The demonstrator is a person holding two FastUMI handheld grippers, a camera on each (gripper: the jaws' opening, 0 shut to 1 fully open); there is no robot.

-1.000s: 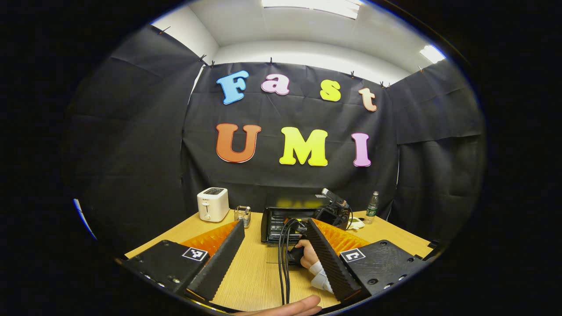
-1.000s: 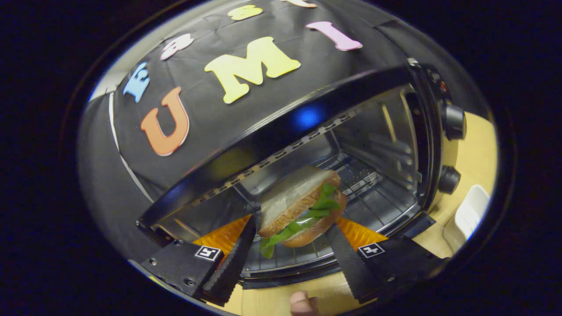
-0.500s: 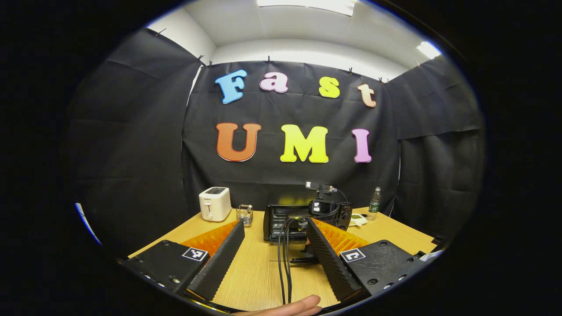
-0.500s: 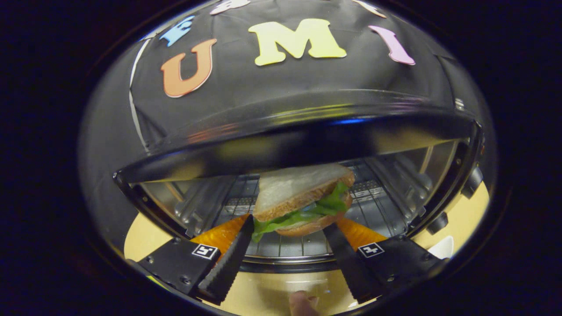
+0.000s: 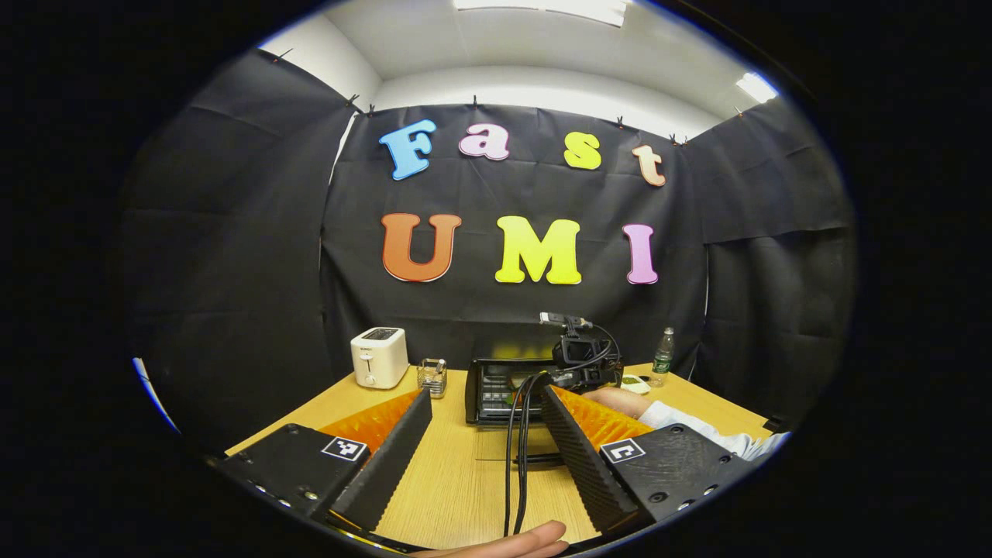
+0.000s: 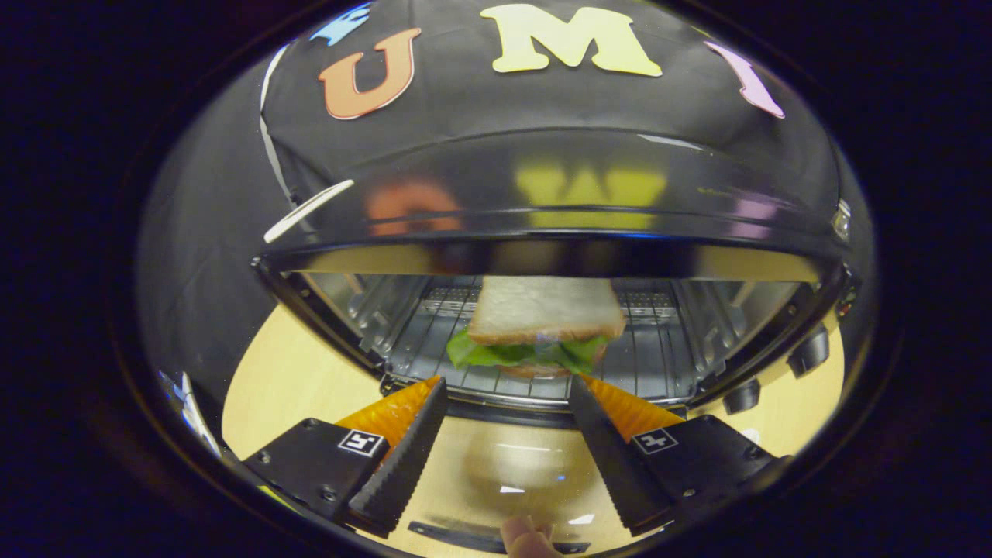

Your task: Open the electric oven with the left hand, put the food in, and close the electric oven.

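Note:
A sandwich [image 6: 542, 322] of white bread and green lettuce lies on the wire rack inside the black electric oven [image 6: 542, 186]. The oven's glass door [image 6: 527, 473] hangs down flat under my right gripper [image 6: 504, 387]. That gripper is open, with its fingertips just short of the rack and apart from the sandwich. In the left gripper view, my left gripper [image 5: 484, 399] is open and empty above the wooden table [image 5: 457, 480], well back from the oven [image 5: 496, 384]. A hand [image 5: 612, 399] holds the right gripper [image 5: 577, 364] at the oven's front.
A white toaster [image 5: 377, 358] and a small glass holder [image 5: 428, 377] stand left of the oven. A bottle [image 5: 661, 356] and a white dish [image 5: 637, 384] sit to its right. Black cables [image 5: 515, 457] trail across the table. Control knobs [image 6: 810, 353] line the oven's right side.
The right gripper levelled and drew back from the oven, leaving the sandwich on the rack. The hand and sleeve shifted right. The left gripper barely moved.

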